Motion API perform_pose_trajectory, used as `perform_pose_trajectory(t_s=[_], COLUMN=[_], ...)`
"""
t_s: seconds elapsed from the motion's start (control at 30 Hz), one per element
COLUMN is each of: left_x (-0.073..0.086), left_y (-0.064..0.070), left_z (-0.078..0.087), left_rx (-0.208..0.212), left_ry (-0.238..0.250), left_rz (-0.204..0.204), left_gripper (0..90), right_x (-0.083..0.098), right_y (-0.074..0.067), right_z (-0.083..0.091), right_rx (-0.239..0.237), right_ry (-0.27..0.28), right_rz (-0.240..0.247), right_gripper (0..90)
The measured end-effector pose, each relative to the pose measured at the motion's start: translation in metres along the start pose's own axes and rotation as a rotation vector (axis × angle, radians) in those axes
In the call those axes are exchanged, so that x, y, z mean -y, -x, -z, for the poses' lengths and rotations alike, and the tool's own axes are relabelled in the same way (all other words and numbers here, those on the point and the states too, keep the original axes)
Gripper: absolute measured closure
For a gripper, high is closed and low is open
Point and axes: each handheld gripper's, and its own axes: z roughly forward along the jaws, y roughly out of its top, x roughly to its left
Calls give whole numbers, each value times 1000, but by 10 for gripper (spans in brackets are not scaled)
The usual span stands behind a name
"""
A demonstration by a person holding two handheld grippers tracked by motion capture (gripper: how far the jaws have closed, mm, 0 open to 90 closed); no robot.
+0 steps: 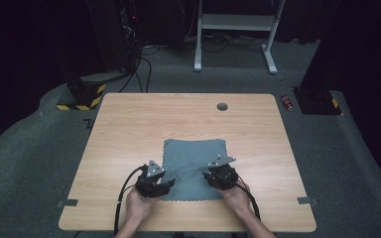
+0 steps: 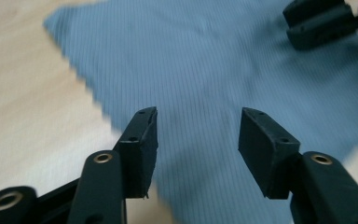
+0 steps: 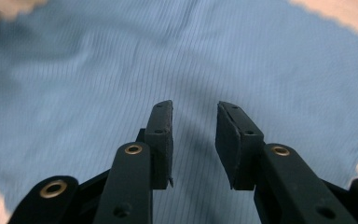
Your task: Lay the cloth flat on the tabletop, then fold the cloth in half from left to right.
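A grey-blue cloth (image 1: 193, 166) with pinked edges lies flat on the wooden table (image 1: 129, 129), near its front middle. My left gripper (image 1: 170, 184) sits at the cloth's front left corner, open, its jaws wide apart over the fabric (image 2: 205, 74) with nothing between them. My right gripper (image 1: 209, 174) rests over the cloth's front right part, open too, with a narrower gap and only cloth (image 3: 168, 56) beneath it. In the left gripper view the right gripper (image 2: 324, 21) shows at the top right, over the cloth.
A round grommet hole (image 1: 222, 106) sits near the table's far edge. Tape tabs (image 1: 67, 203) mark the front corners. Beyond the table stand a white desk frame (image 1: 235, 29), dark equipment and cables on the carpet, and a small red object (image 1: 287, 102).
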Motion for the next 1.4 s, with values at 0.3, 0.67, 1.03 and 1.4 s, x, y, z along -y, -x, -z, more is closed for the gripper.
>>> perform_pose_trajectory(t_s=[0.3,0.67,1.03,1.4], left_x=[-29,-24,-27,-27], left_y=[-2,-17,-36,-43], left_z=[-44,-47,-52,-56], left_rx=[-95,-131,-118,-124], left_ry=[-56,-80,-67,-26], left_rz=[-51,-53,28,53], left_gripper=[468,446,444,432], right_x=[-22,-17,-29,-31], right_y=[10,20,36,43], right_z=[-19,-14,-36,-43], right_rx=[20,40,58,103], right_ry=[25,21,-21,13], right_rz=[-52,-70,-146,-129], right_gripper=[689,672,701,628])
